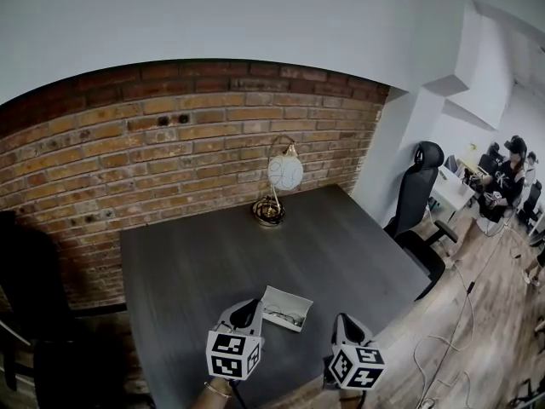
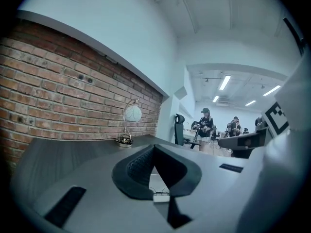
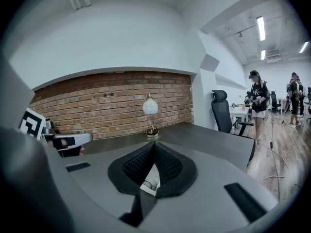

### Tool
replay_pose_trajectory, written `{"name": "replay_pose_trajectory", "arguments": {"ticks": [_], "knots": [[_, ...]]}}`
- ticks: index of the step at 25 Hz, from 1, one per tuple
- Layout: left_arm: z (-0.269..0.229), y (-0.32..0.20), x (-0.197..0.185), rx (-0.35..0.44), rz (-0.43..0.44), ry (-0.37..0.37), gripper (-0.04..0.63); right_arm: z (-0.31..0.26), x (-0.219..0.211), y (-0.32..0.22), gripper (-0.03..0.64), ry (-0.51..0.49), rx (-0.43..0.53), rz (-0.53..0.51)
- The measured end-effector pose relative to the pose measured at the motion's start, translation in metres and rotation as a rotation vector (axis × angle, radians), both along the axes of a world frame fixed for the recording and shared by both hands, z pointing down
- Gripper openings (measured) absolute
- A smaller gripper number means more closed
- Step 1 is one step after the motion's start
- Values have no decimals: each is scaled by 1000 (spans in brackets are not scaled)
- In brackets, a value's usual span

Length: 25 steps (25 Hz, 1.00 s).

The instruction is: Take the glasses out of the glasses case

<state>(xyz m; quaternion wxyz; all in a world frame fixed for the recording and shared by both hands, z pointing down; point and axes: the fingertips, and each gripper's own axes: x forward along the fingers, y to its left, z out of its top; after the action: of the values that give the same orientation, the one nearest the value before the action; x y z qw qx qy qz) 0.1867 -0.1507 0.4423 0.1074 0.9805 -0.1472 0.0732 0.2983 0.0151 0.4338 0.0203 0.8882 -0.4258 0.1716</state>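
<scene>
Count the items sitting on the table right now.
2. The open glasses case, glasses inside, lies near the front edge; the globe lamp stands at the back by the brick wall.

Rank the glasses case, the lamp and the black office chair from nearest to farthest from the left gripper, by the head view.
1. The glasses case: open on the table, right of the left gripper.
2. The lamp: at the table's far edge, by the brick wall.
3. The black office chair: off the table, far right.

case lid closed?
No, the glasses case lies open on the table, with the glasses visible inside.
</scene>
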Motion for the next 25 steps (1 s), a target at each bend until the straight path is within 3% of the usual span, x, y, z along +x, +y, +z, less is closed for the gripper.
{"name": "replay_pose_trajectory", "arguments": {"ticks": [9, 21, 25], "knots": [[18, -10, 10, -6, -32, -63, 17, 23, 24, -15, 32, -57, -28, -29], [27, -27, 1, -43, -293, -107, 17, 27, 59, -69, 32, -94, -46, -271], [37, -28, -6, -51, -342, -127, 17, 32, 60, -81, 32, -110, -34, -309]]}}
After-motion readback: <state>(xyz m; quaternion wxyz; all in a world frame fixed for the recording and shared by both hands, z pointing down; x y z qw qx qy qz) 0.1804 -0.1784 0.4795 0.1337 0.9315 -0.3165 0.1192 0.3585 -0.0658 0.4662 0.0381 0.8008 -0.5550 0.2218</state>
